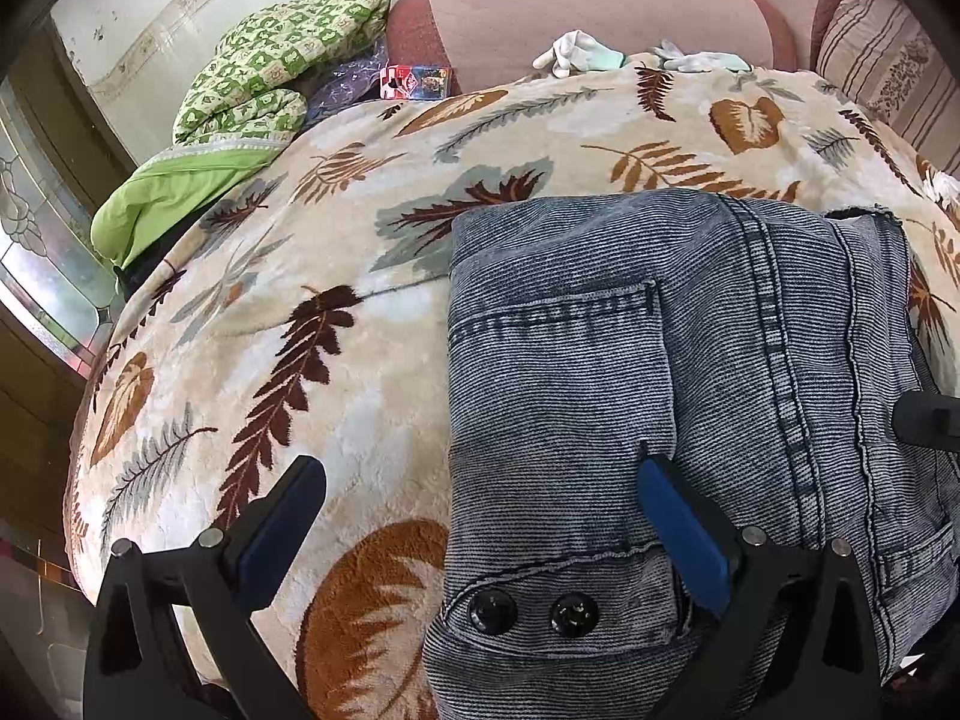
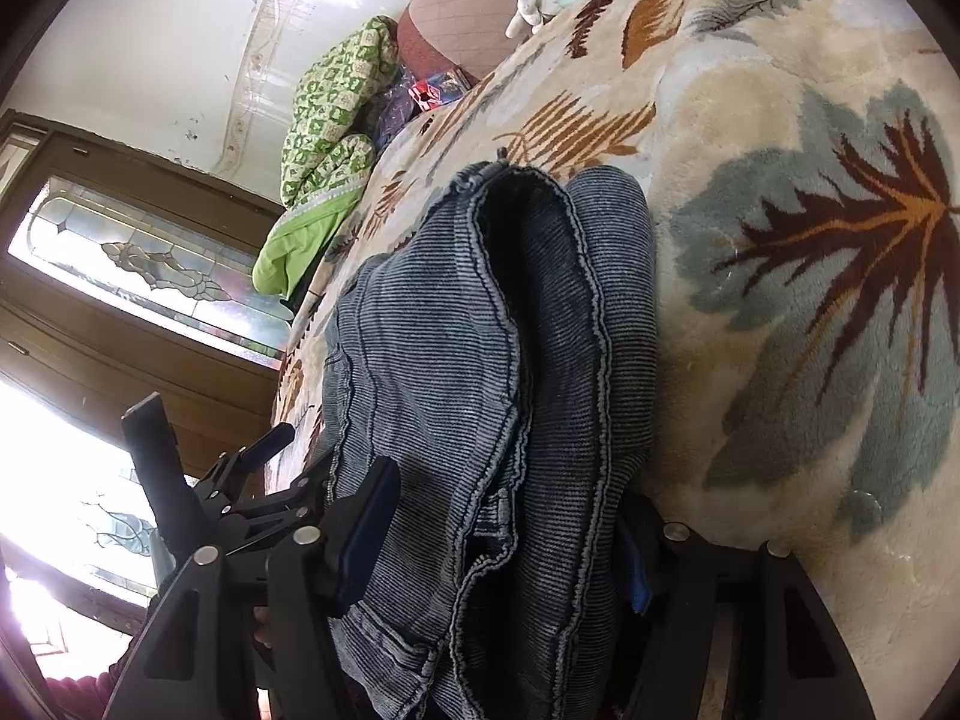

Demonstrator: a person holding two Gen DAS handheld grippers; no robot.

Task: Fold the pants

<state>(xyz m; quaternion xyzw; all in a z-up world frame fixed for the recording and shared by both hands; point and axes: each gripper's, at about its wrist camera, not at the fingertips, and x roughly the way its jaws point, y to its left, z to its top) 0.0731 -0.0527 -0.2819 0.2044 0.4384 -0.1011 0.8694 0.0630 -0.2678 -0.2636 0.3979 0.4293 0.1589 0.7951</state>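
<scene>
The pants [image 1: 690, 360] are grey-blue striped denim, folded into a thick stack on a leaf-patterned blanket [image 1: 300, 300]. In the left wrist view the waistband with two black buttons [image 1: 534, 611] lies near the camera. My left gripper [image 1: 480, 486] is open; its right finger rests on the pants by the back pocket, its left finger over the blanket. In the right wrist view the pants [image 2: 480, 390] fill the gap between the fingers. My right gripper [image 2: 510, 534] is shut on the thick folded bundle of pants. The left gripper [image 2: 240, 480] shows at the left there.
A green patterned quilt [image 1: 270, 72] lies at the blanket's far left. White gloves [image 1: 576, 51] lie at the far edge by a pink sofa back [image 1: 570, 12]. A striped cushion [image 1: 882, 60] is far right. A wooden door with glass [image 2: 138, 276] stands left.
</scene>
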